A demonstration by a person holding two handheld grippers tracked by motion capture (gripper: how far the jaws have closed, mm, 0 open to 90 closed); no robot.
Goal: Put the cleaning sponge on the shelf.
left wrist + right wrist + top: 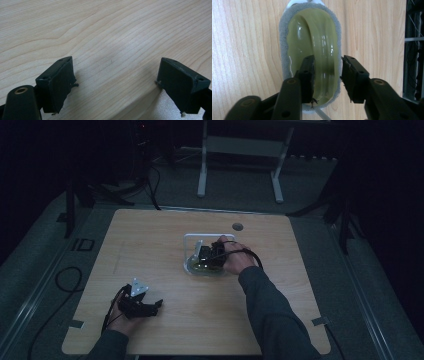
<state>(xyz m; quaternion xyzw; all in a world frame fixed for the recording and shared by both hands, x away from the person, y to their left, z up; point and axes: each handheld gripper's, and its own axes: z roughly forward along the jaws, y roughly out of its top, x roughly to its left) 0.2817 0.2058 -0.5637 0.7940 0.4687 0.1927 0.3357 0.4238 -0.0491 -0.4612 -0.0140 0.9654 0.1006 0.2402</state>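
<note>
An olive-green glossy dish [317, 32] with a grey fuzzy rim [284, 50] lies on the wooden table [150, 250], against a white wire holder [192, 240]. In the high view the dish [200, 267] sits near the table's middle. My right gripper [327, 62] points down over it, one jaw inside the dish and the other just outside its rim, with a gap left at the inner pad. That gripper [209, 254] is partly hidden by the hand. My left gripper [145, 306] rests near the table's front left, jaws wide apart [115, 80] over bare wood.
A round cable hole [237, 226] is set in the table's far side. The table's front edge [140, 102] runs just under the left gripper's jaws. A white desk frame [240, 150] stands beyond the table, and black cables [67, 280] lie on the floor at the left.
</note>
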